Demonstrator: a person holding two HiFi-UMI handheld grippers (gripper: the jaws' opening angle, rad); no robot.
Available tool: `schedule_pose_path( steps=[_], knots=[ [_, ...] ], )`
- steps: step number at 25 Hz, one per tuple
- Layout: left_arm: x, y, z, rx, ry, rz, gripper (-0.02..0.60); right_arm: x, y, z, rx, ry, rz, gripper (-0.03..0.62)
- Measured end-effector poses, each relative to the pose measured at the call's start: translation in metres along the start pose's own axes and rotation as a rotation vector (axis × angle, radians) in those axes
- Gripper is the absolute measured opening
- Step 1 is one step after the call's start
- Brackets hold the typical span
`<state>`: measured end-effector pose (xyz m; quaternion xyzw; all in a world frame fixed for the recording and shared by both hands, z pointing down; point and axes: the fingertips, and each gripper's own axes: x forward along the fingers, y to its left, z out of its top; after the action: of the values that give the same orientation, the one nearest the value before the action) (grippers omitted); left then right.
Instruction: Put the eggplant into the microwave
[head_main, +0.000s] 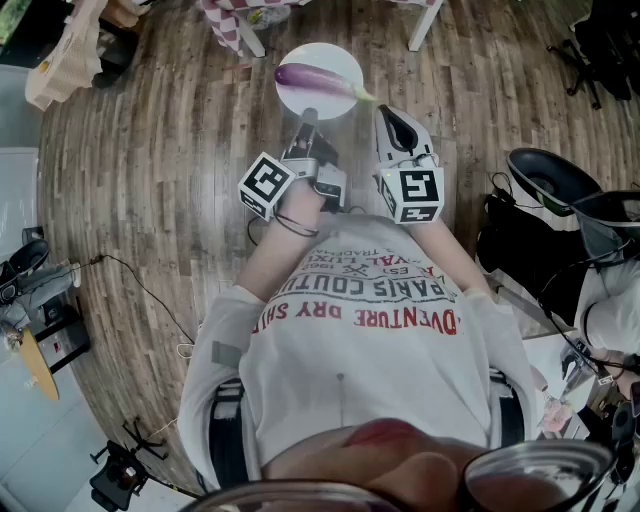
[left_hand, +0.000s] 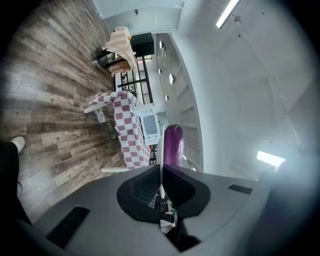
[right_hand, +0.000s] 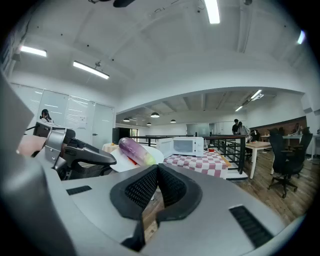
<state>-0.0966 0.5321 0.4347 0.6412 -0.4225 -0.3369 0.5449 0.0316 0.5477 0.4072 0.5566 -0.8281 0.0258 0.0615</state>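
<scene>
A purple eggplant lies on a white plate held out in front of me above the wooden floor. My left gripper is shut on the plate's near rim; in the left gripper view the thin rim runs between the jaws, with the eggplant beyond. My right gripper is just right of the plate, shut and empty. Its view shows the eggplant, the plate and the left gripper to its left. Ahead, a white microwave stands closed on a red-checkered table.
The checkered table's white legs show at the top of the head view. Behind the table runs a black railing. Office chairs and a desk stand to the right, with people far off. A black chair is close at my right.
</scene>
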Motion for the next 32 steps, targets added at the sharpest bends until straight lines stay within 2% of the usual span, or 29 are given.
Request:
schedule_pose_path(
  steps=[10, 20, 27, 32],
  knots=[
    [-0.002, 0.002, -0.002, -0.009, -0.008, 0.008, 0.034, -0.001, -0.001, -0.004, 0.009, 0.007, 0.009, 0.026],
    [0.008, 0.011, -0.009, -0.037, 0.002, 0.030, 0.034, 0.001, -0.009, -0.020, 0.075, 0.042, -0.002, 0.026],
    [0.035, 0.020, -0.001, -0.047, 0.026, 0.045, 0.034, 0.030, -0.020, -0.021, 0.091, 0.047, -0.015, 0.026],
    [0.075, 0.030, 0.024, -0.059, 0.039, 0.060, 0.034, 0.075, -0.033, -0.023, 0.096, 0.065, -0.032, 0.026]
  ],
)
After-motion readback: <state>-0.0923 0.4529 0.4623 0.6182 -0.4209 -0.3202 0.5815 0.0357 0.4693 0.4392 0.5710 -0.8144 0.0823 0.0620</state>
